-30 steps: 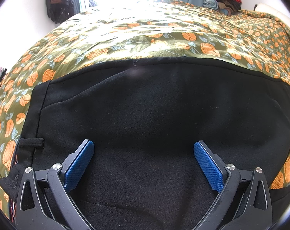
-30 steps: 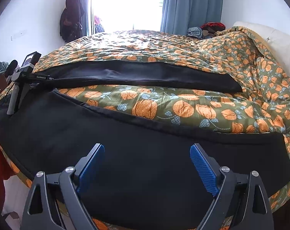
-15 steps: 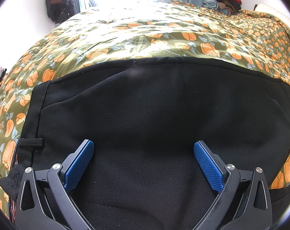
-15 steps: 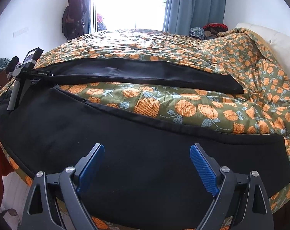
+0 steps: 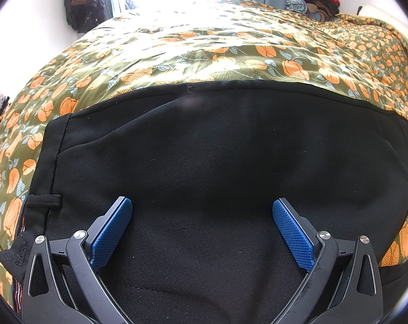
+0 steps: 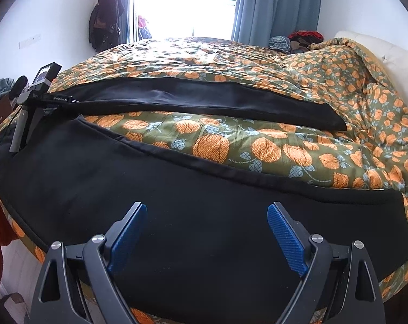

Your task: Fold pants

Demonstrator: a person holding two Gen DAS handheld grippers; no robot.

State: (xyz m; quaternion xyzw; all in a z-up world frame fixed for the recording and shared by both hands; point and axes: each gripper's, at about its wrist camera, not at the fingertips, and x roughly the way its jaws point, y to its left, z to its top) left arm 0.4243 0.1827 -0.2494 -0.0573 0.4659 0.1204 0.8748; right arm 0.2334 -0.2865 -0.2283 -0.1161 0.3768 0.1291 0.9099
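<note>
In the left wrist view, the jaws of the left gripper (image 5: 201,217) stand wide apart with nothing held; its blue textured pads (image 5: 111,233) hang just above cloth without pinching it. Between and ahead of the jaws lies the pair of black, soft woven pants (image 5: 217,145), spread flat on the olive bedspread printed with orange flowers (image 5: 204,51). The waistband end sits to the left of the jaws, with one belt loop (image 5: 44,200) just beyond the left pad. Ahead of the jaws runs a straight hemmed edge. The fabric looks light, limp and matte, so it should drape and sag when lifted rather than hold a shape; I judge that a pinch at the waistband corner or along a seam would grip better than the open middle.

In the right wrist view, the right gripper (image 6: 206,228) is likewise spread wide and empty, poised over the near leg. Two legs show: one passing under the jaws, one lying farther ahead, well apart, with bedspread between them. At the far left the other handheld tool shows over the waist end, though the fisheye edge leaves its contact unclear. Count: one pair of pants, two legs, two grippers, one loop visible.
</note>
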